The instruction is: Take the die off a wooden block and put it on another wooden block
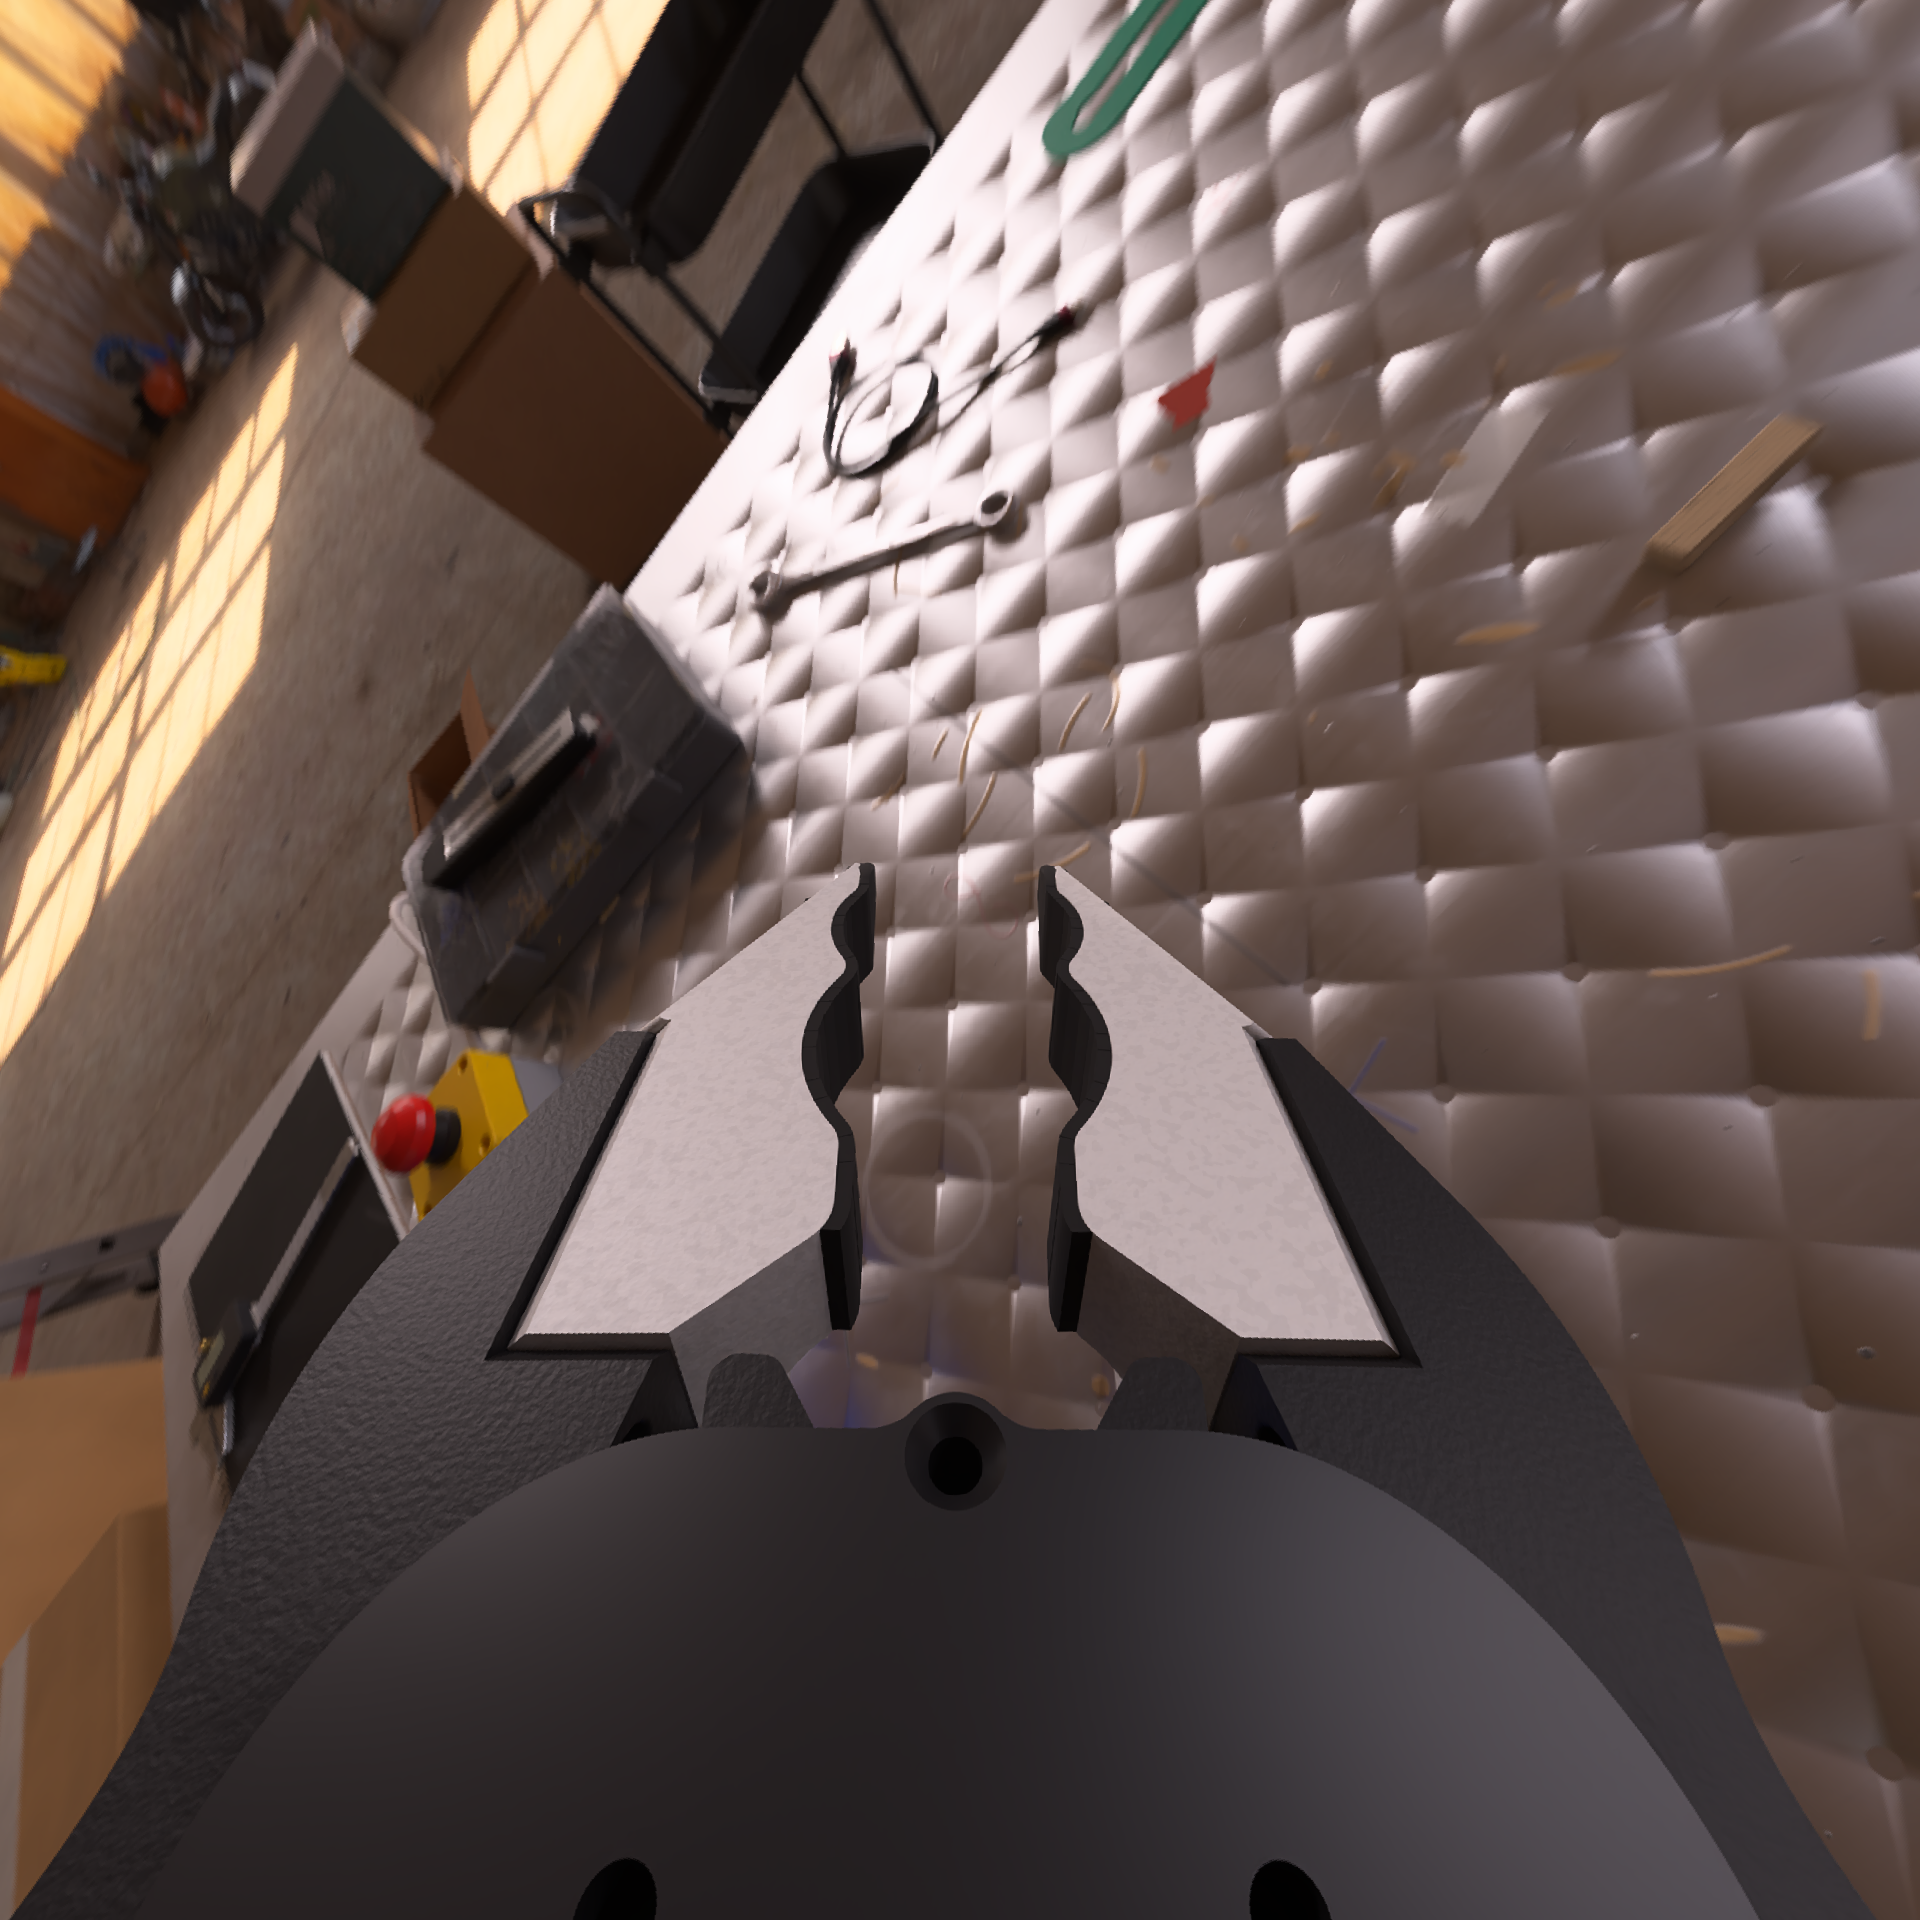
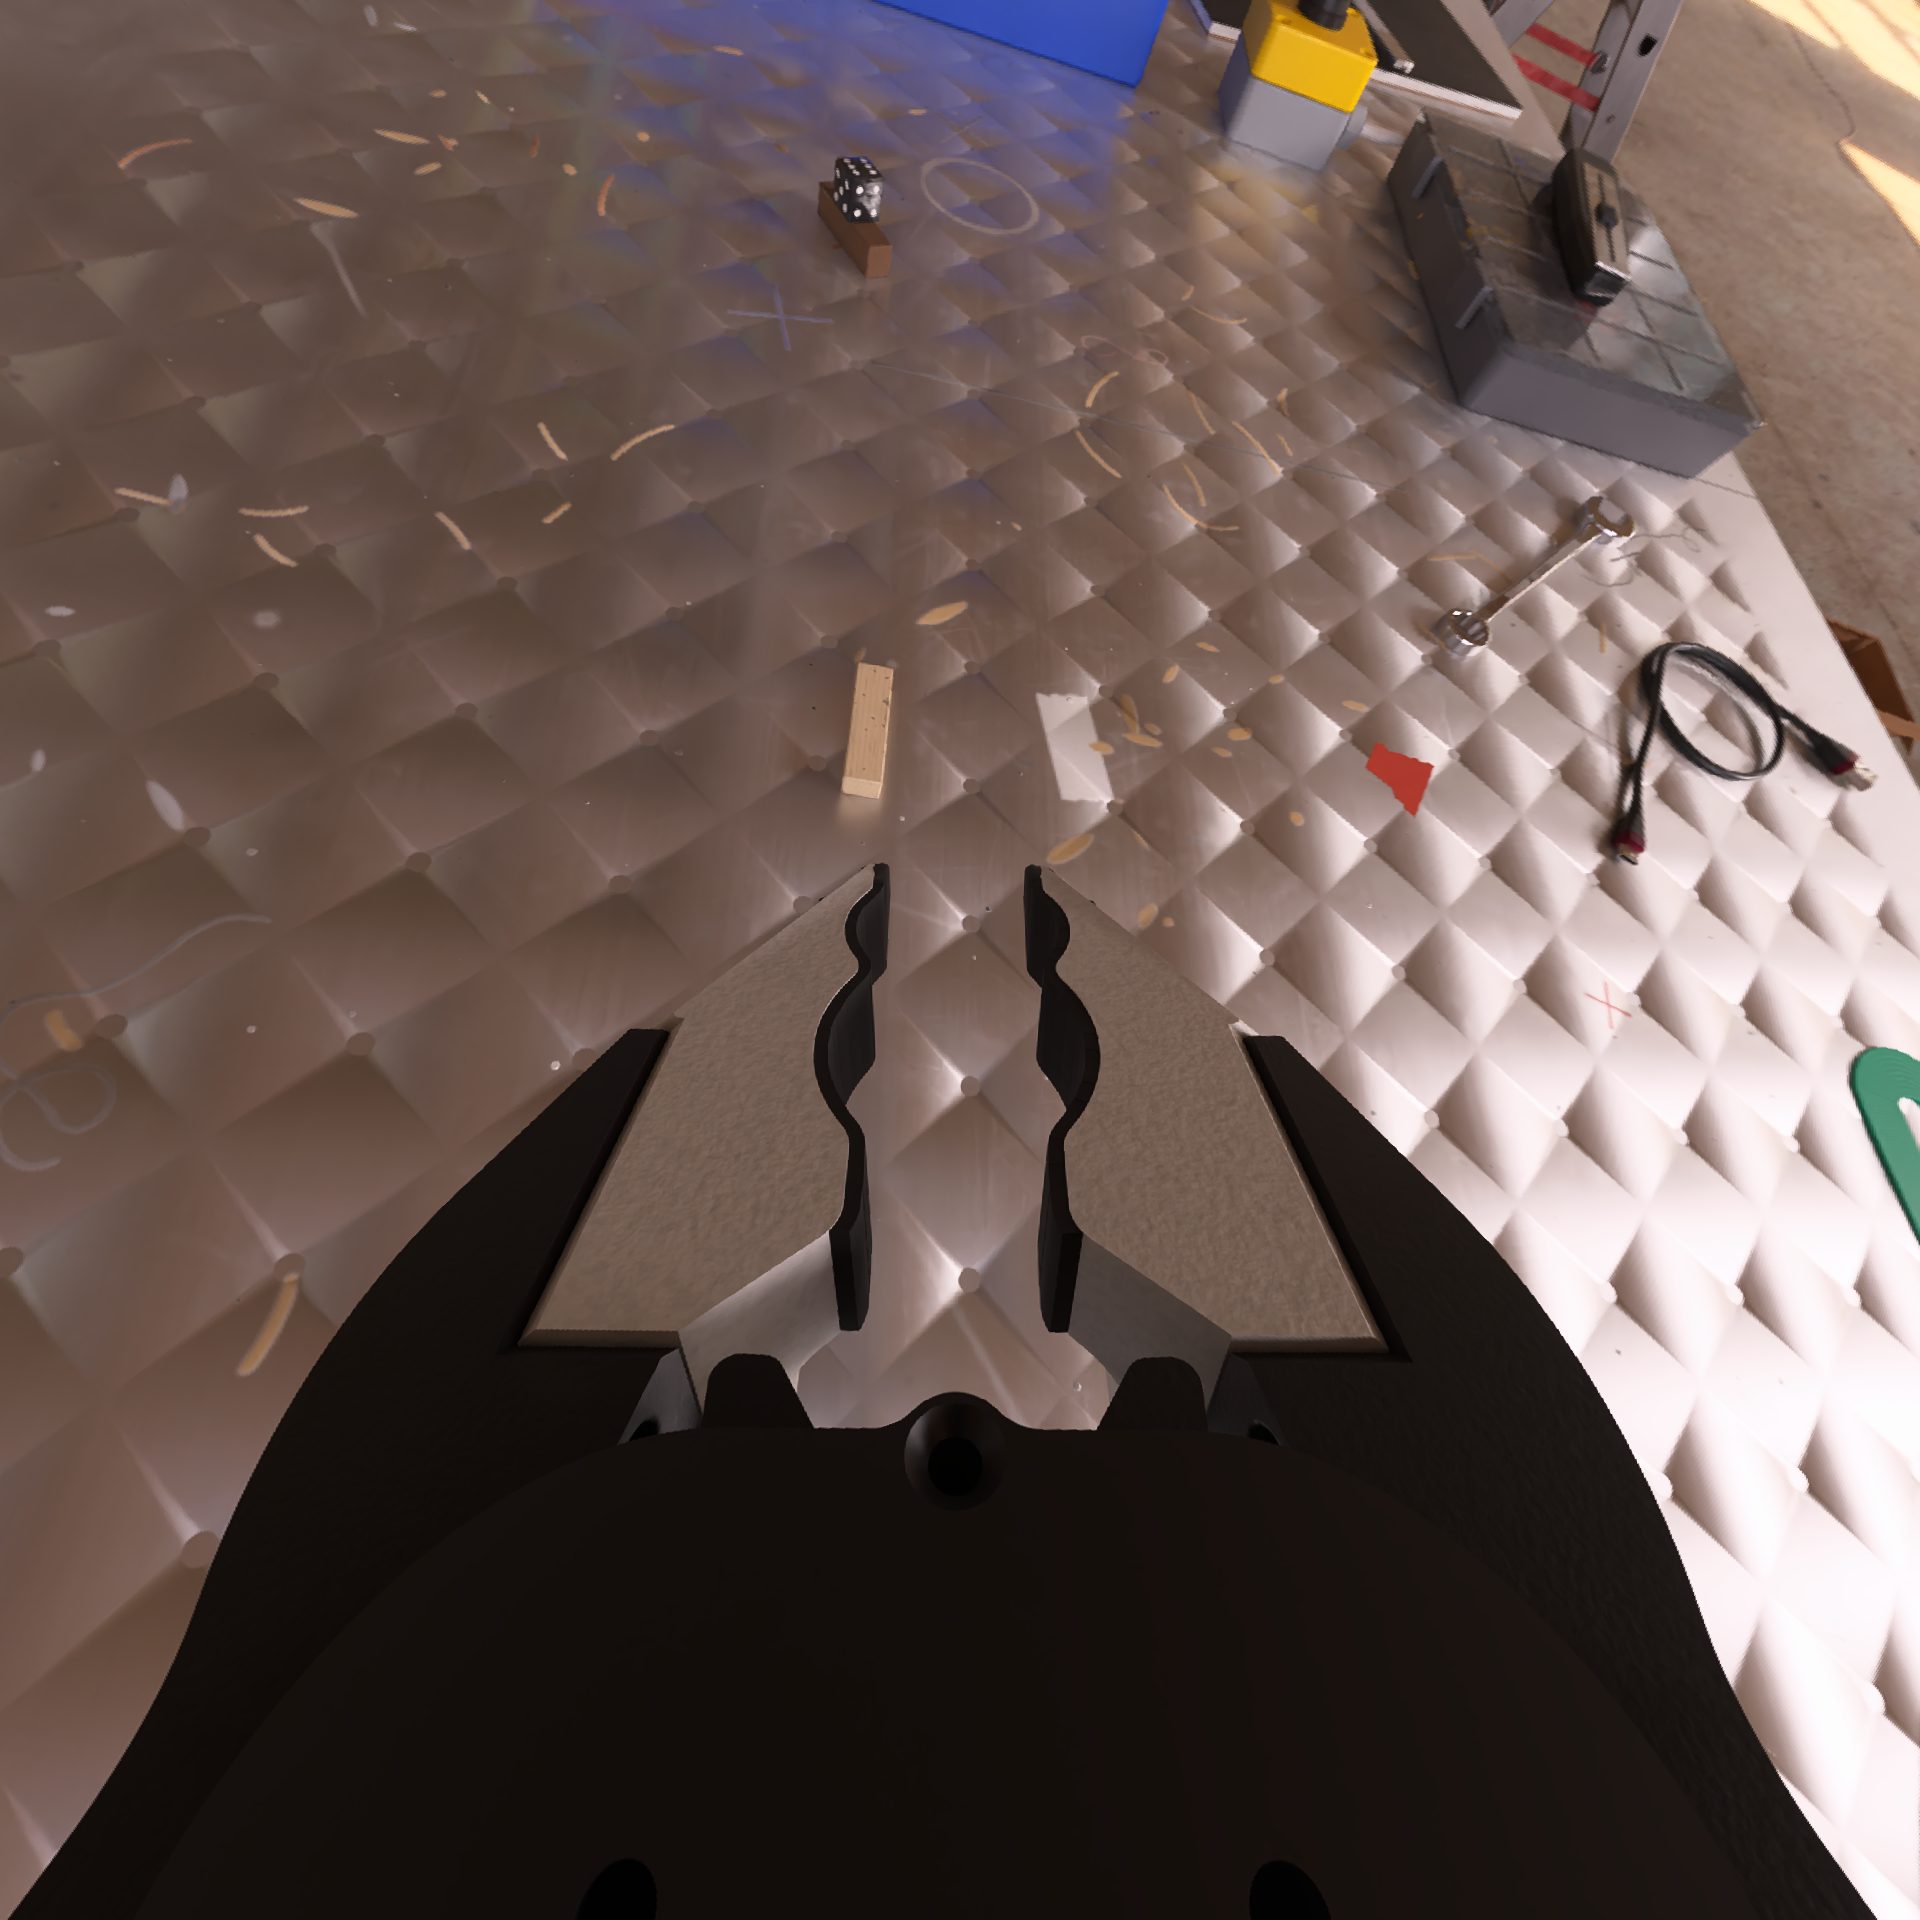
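The right gripper, part-open and empty, should reach far ahead, squarely straddling the black white-dotted die atop the dark wooden block.

A workshop is being shown: a wrench, a coiled cable and a grey toolbox are being kept along the metal worktop's edge, with wood shavings lying scattered.
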